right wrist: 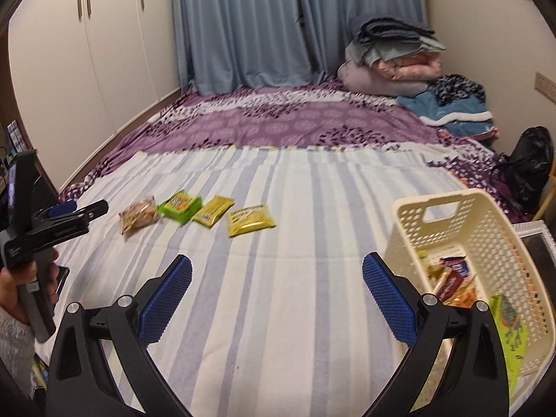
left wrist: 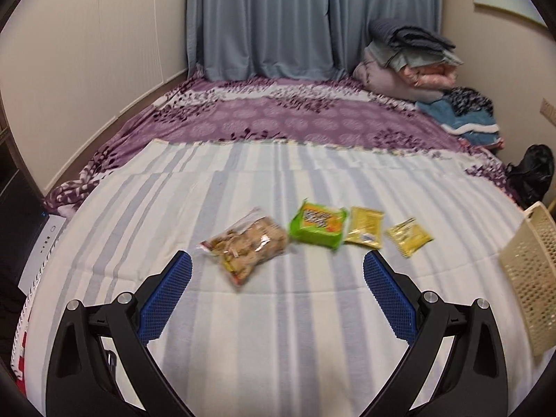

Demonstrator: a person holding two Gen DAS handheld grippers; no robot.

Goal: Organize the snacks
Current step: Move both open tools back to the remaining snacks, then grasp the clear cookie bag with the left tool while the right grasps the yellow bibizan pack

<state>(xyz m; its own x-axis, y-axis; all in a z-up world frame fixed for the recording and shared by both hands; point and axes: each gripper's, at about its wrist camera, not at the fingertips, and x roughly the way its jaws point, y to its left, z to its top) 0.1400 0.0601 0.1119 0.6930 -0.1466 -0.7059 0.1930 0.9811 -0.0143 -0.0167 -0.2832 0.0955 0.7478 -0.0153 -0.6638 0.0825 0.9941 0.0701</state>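
Both pairs of jaws stand wide apart with nothing between them: the left gripper (left wrist: 278, 271) hangs just short of the clear bag of snacks (left wrist: 245, 243), the right gripper (right wrist: 277, 271) beside the cream basket (right wrist: 486, 229), which already holds several packets. Right of the clear bag lie a green pack (left wrist: 318, 224) and two yellow sachets. Judging by this, take the crinkly bag across its middle, squeezing gently so nothing is crushed.
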